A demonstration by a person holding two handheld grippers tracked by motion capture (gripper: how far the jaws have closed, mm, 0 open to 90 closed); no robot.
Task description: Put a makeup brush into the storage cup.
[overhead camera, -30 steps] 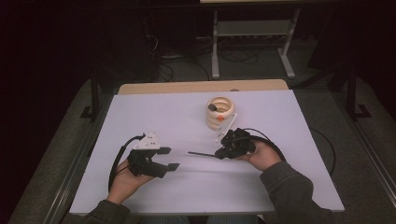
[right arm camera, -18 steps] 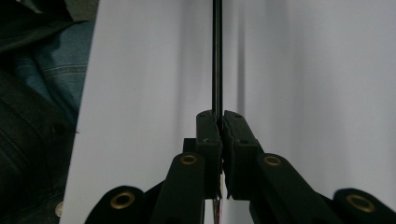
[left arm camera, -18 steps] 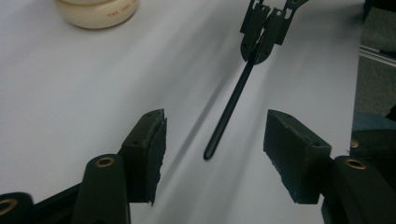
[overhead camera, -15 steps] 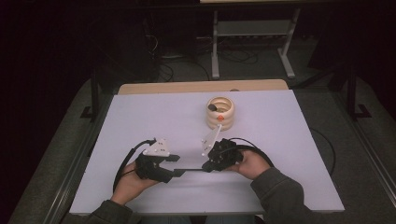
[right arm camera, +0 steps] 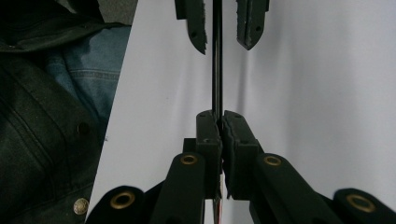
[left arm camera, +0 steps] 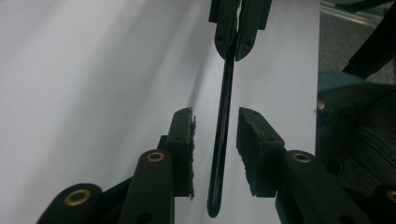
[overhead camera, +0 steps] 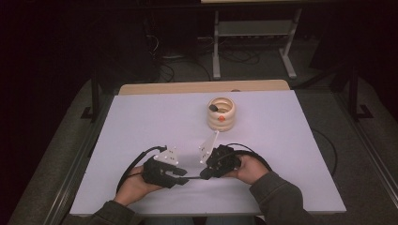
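A thin black rod (left arm camera: pixel 224 121) runs level between the two grippers above the white table (overhead camera: pixel 141 122). My right gripper (right arm camera: pixel 217 116) is shut on one end of it, pads pressed together on the rod (right arm camera: pixel 217 70). My left gripper (left arm camera: pixel 215 114) faces it head on; its jaws have just been closing, and the rod lies between its pads with a gap on each side. From above, the left gripper (overhead camera: pixel 180 174) and right gripper (overhead camera: pixel 204 176) meet tip to tip near the table's front edge, each held by a hand.
A cream ringed cup (overhead camera: pixel 221 114) with a dark item inside stands at the middle back of the table. Black cables (overhead camera: pixel 136 161) trail from both grippers. A wooden strip (overhead camera: pixel 202 87) borders the far edge; a metal frame (overhead camera: pixel 216 42) stands beyond on the dark floor.
The right gripper has moved left and toward the front edge with the rod. The left gripper's jaws have narrowed around the rod's free end.
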